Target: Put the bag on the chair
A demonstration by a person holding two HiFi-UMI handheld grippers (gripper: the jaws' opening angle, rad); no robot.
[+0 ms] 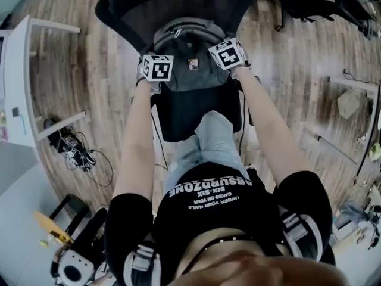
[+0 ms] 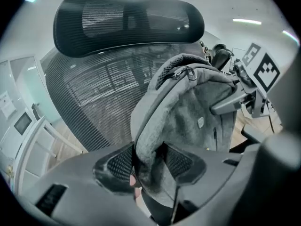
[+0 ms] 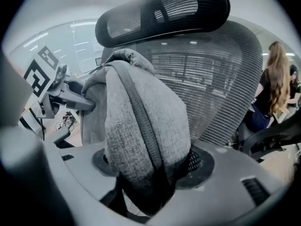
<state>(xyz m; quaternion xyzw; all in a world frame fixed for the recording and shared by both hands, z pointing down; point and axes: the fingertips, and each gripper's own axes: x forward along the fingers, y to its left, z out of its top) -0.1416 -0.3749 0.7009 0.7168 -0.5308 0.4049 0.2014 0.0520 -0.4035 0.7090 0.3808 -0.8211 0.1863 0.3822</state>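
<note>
Head view looks down on a grey bag (image 1: 190, 70) standing upright at the rear of the chair (image 1: 199, 115) seat, with wooden floor (image 1: 89, 70) all round the chair. Left gripper view shows the left claw (image 2: 149, 163) clamped on the bag's side edge, fabric squeezed between both pads; the bag leans against the chair's mesh backrest (image 2: 94, 98), below its headrest (image 2: 127, 20). Right gripper view shows the right claw (image 3: 148, 166) gripping the bag's opposite side, a zippered bulge of fabric filling its jaws.
</note>
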